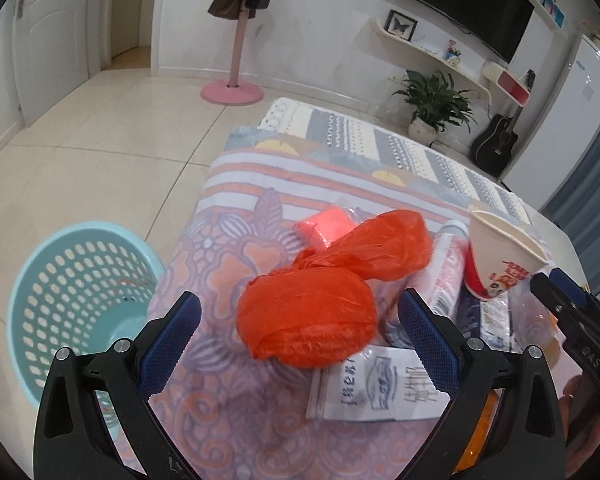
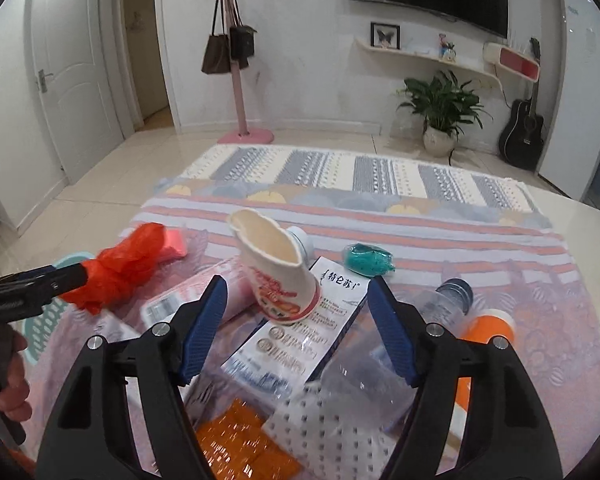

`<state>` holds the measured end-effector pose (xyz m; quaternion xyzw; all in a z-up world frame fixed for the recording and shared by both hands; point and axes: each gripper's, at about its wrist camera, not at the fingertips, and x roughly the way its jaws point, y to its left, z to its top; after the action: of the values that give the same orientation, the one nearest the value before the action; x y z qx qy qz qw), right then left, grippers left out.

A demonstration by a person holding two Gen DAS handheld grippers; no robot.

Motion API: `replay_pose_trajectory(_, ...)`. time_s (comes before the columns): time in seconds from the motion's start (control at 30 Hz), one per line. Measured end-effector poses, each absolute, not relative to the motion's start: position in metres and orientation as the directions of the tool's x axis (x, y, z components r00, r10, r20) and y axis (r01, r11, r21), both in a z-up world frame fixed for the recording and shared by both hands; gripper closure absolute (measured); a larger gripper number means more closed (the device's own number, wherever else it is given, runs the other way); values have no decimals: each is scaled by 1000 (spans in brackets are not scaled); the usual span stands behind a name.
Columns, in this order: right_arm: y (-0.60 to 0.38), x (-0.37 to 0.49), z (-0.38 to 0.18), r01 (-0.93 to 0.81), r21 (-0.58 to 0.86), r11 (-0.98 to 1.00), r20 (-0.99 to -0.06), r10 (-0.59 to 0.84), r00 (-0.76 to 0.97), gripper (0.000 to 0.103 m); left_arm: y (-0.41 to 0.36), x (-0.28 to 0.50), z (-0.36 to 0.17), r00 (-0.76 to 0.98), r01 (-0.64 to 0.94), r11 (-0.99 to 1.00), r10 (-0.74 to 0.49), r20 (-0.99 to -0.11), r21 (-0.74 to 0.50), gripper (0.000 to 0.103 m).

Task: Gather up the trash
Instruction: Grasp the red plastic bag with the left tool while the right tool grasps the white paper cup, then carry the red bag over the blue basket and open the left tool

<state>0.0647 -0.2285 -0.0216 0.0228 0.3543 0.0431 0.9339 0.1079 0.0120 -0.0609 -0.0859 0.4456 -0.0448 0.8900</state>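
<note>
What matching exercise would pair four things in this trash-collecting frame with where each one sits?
Things:
1. orange plastic bag
2. paper cup
3. blue basket
4. teal wad

Places:
A. on the floor beside the table
B. alone on the striped cloth, beyond the white carton
C. between the left gripper's open fingers
D. crumpled, tilted on the white carton, ahead of the right gripper

Pairs: 1-C, 2-D, 3-A, 4-B
</note>
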Motion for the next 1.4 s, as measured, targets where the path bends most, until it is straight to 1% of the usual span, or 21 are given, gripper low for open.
replay_pose_trajectory(0.1, -226, 81, -33, -77, 88, 993, -690, 116, 715, 34, 9, 113, -67, 592, 17, 974, -192, -783, -226, 13)
replay_pose_trajectory(0.17, -221, 88, -37, -77, 79, 994, -703, 110, 703, 34, 3, 117, -68, 589, 37, 973, -204, -782, -226, 24)
replay_pose_trajectory(0.2, -218, 92, -39, -78, 68, 995, -708, 103, 698, 34, 1, 118, -69, 589, 41, 975, -202, -783, -220, 27)
replay_pose_trajectory(0.23, -215, 94, -40, -78, 55, 995, -715, 94, 693, 35, -2, 119, -69, 588, 40, 978, -190, -786, -206, 34)
replay_pose_trajectory(0.27, -213, 95, -41, -75, 47, 996, -716, 86, 693, 43, -2, 119, -69, 589, 43, 978, -190, -786, -204, 39)
replay_pose_trajectory(0.3, -210, 96, -41, -77, 42, 996, -716, 84, 693, 52, -2, 118, -69, 593, 48, 976, -198, -781, -212, 41)
replay_pose_trajectory(0.33, -209, 96, -40, -83, 41, 996, -717, 87, 692, 56, -1, 118, -68, 598, 52, 974, -205, -774, -218, 45)
replay_pose_trajectory(0.37, -207, 97, -40, -84, 33, 996, -718, 82, 691, 62, 0, 116, -66, 603, 58, 973, -213, -768, -224, 49)
replay_pose_trajectory(0.47, -202, 95, -37, -92, 28, 995, -712, 84, 697, 66, 1, 112, -61, 621, 67, 971, -219, -753, -227, 54)
replay_pose_trajectory(0.57, -196, 88, -28, -96, 29, 995, -687, 90, 721, 67, 7, 101, -49, 650, 83, 965, -241, -720, -249, 56)
replay_pose_trajectory(0.73, -173, 76, 5, -129, 30, 991, -634, 119, 765, 67, 34, 81, -24, 720, 82, 962, -239, -652, -262, 56)
replay_pose_trajectory(0.93, -105, 63, 41, -264, 51, 963, -589, 243, 771, 67, 98, 55, -5, 772, -22, 955, -172, -612, -296, 56)
replay_pose_trajectory(1.1, -43, 58, 45, -377, 81, 923, -598, 348, 722, 67, 161, 37, -8, 775, -156, 929, -95, -625, -335, 56)
replay_pose_trajectory(1.23, 4, 55, 36, -451, 89, 888, -617, 405, 675, 67, 198, 29, -16, 754, -251, 909, -33, -656, -334, 56)
replay_pose_trajectory(1.4, 58, 57, 10, -517, 102, 850, -672, 442, 594, 67, 230, 34, -35, 674, -362, 870, -4, -739, -334, 56)
